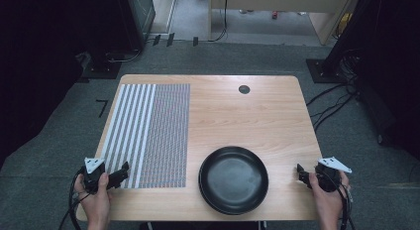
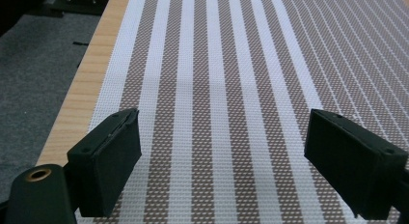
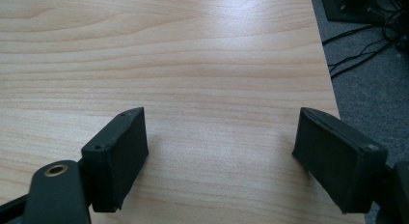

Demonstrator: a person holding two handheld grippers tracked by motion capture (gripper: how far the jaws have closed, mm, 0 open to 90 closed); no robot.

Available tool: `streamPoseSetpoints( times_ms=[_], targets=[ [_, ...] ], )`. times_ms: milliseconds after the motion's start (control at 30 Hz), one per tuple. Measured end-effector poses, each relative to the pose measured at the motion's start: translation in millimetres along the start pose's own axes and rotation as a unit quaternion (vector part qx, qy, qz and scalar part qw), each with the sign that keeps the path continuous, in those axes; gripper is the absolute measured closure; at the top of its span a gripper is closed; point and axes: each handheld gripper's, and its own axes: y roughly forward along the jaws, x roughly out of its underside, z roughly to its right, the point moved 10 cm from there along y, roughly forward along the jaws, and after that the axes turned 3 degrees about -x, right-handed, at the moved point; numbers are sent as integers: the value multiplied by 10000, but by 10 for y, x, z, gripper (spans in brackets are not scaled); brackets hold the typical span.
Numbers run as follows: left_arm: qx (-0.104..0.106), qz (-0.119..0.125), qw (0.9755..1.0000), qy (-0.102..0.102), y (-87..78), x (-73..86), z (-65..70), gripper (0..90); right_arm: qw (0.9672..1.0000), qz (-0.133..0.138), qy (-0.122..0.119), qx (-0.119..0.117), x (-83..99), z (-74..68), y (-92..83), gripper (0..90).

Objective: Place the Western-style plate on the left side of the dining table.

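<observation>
A brown-and-white striped woven placemat [image 1: 153, 131] covers the left part of the wooden table [image 1: 257, 121]. A round black plate [image 1: 233, 179] lies empty near the front edge, just right of the mat. My left gripper [image 1: 122, 170] is held low over the mat's near left corner. In the left gripper view the left gripper [image 2: 224, 122] stands open above the placemat [image 2: 217, 64] with nothing between its jaws. My right gripper [image 1: 300, 172] hovers at the table's front right edge, right of the plate. The right gripper [image 3: 219, 120] is open over bare table [image 3: 193, 50].
A small dark round grommet [image 1: 244, 89] sits in the tabletop near the far edge. Grey carpet surrounds the table. Cables [image 1: 332, 103] trail on the floor at the right, and a dark stand base [image 1: 104, 66] is at the back left.
</observation>
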Motion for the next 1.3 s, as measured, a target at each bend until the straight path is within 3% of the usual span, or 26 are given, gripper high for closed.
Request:
streamPoseSetpoints(
  times_ms=[233, 467, 633, 767, 867, 900, 933, 1033, 1067, 1100, 1167, 1300],
  targets=[
    [149, 86, 9998, 138, -37, -86, 173, 126, 10000, -21, 35, 37, 3, 8, 4, 158],
    [410, 133, 9984, 364, -79, -209, 497, 126, 10000, -16, 43, 54, 4, 8, 5, 156],
    [428, 249, 9982, 326, -113, -341, 611, 126, 10000, -18, 54, 54, 8, 1, 0, 156],
    [509, 445, 9973, 294, -163, -514, 797, 126, 10000, -17, 50, 54, 9, 1, -1, 157],
    [578, 562, 9967, 98, -202, -615, 886, 126, 10000, -19, 47, 44, 10, 0, -2, 157],
    [578, 562, 9967, 98, -202, -615, 886, 126, 10000, -19, 47, 44, 10, 0, -2, 157],
    [671, 624, 9956, 176, -225, -643, 973, 126, 10000, -19, 33, 36, 13, -1, -6, 157],
    [672, 614, 9952, 359, -217, -625, 1036, 123, 10000, -20, 34, 36, 14, -2, -7, 157],
    [785, 529, 9944, 459, -198, -573, 1111, 123, 10000, -21, 35, 37, 14, -2, -7, 157],
    [785, 529, 9944, 459, -198, -573, 1111, 123, 10000, -21, 35, 37, 14, -2, -7, 157],
    [1105, 409, 9923, 387, -187, -517, 1208, 123, 10000, -24, 50, 44, 15, -3, -9, 156],
    [1155, 463, 9912, 449, -218, -543, 1274, 122, 10000, -25, 49, 44, 15, -3, -9, 157]
  ],
)
